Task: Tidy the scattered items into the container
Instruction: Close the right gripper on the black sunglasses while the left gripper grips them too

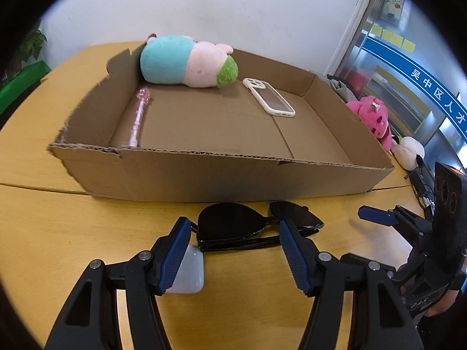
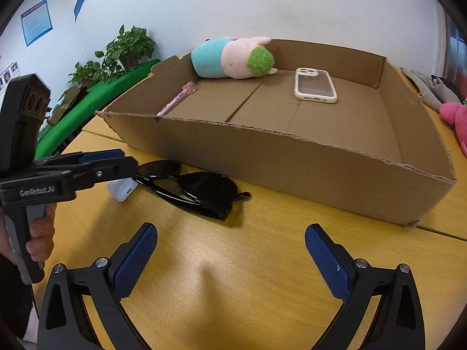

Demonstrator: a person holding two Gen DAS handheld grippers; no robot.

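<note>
Inside the box (image 1: 204, 172): three items; outside, sunglasses (image 1: 251, 227), seemingly one case (image 1: 189, 274); both grippers (image 1: 233, 250) (image 2: 230, 256) gape, empty.

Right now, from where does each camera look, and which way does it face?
Left wrist: on the left claw, open over the sunglasses, facing the cardboard box; right claw at right.
Right wrist: on the right claw, open above bare table, facing the box; left claw at left.
Shared: box, sunglasses, plush toy, phone.
</note>
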